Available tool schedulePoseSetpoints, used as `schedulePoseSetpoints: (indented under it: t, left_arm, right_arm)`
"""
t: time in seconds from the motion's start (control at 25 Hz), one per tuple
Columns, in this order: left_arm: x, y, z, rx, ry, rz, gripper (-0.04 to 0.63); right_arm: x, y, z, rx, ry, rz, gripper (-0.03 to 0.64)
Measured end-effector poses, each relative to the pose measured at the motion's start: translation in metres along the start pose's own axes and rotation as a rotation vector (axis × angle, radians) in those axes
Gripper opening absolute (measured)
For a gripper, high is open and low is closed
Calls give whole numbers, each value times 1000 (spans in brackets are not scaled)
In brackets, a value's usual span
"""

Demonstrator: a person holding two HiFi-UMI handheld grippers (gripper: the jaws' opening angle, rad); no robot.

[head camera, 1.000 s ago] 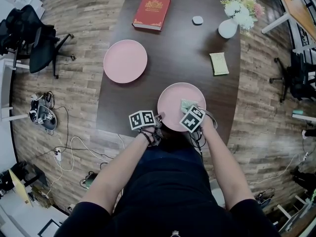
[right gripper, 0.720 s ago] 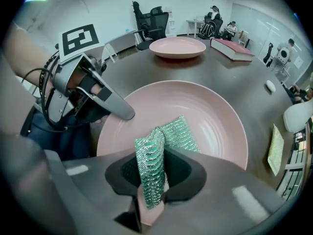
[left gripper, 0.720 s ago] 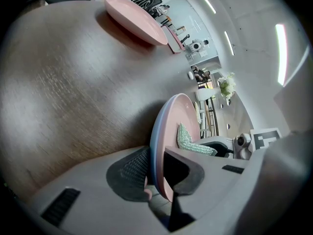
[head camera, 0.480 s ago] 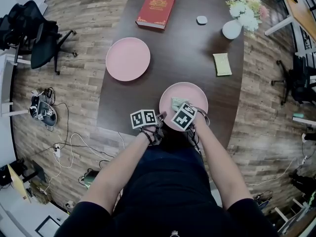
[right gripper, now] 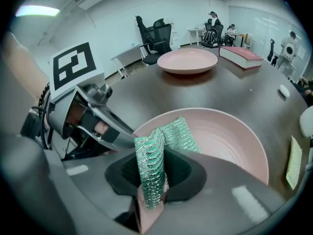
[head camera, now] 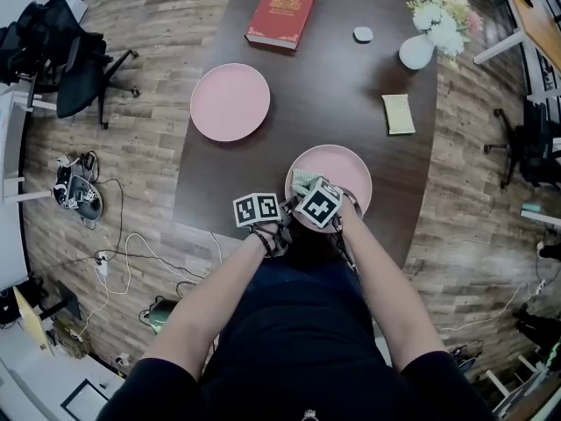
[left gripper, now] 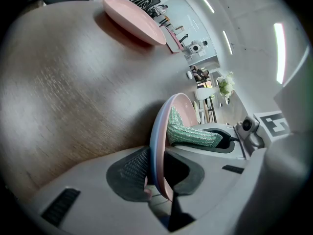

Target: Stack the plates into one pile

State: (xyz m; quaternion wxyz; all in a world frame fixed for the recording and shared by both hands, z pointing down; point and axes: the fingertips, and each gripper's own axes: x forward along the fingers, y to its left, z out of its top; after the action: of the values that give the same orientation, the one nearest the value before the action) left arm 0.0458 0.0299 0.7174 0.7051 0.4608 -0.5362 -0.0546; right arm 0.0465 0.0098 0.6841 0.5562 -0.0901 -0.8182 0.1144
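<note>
Two pink plates lie apart on the dark table. The near plate [head camera: 347, 167] is in front of me, and my left gripper [head camera: 284, 214] is shut on its near left rim [left gripper: 157, 146], one pad on each face. My right gripper [head camera: 304, 186] is over the plate's left side, shut on a green scouring cloth [right gripper: 152, 161] that hangs down onto the plate's inside [right gripper: 222, 136]. The cloth [left gripper: 190, 134] also shows in the left gripper view. The far plate [head camera: 230, 102] sits alone at the table's left, seen too as the far plate [right gripper: 188, 61] beyond the near one.
A red book [head camera: 282, 14], a small white object [head camera: 362, 34] and a white vase of flowers [head camera: 419, 49] stand at the table's far end. A pale green pad [head camera: 398, 114] lies at the right. Office chairs [head camera: 66, 64] and floor cables [head camera: 131, 266] are at the left.
My right gripper has slid leftward across the near plate with the green cloth in it, ending close to my left gripper. The left gripper has kept its hold on the rim.
</note>
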Motion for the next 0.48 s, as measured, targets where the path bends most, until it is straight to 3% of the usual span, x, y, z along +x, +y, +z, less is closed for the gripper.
schedulePoseSetpoints:
  t: [0.48]
  left_arm:
    - [0, 1, 1, 20, 10, 0, 51]
  right_arm:
    - [0, -5, 10, 128, -165, 71, 84]
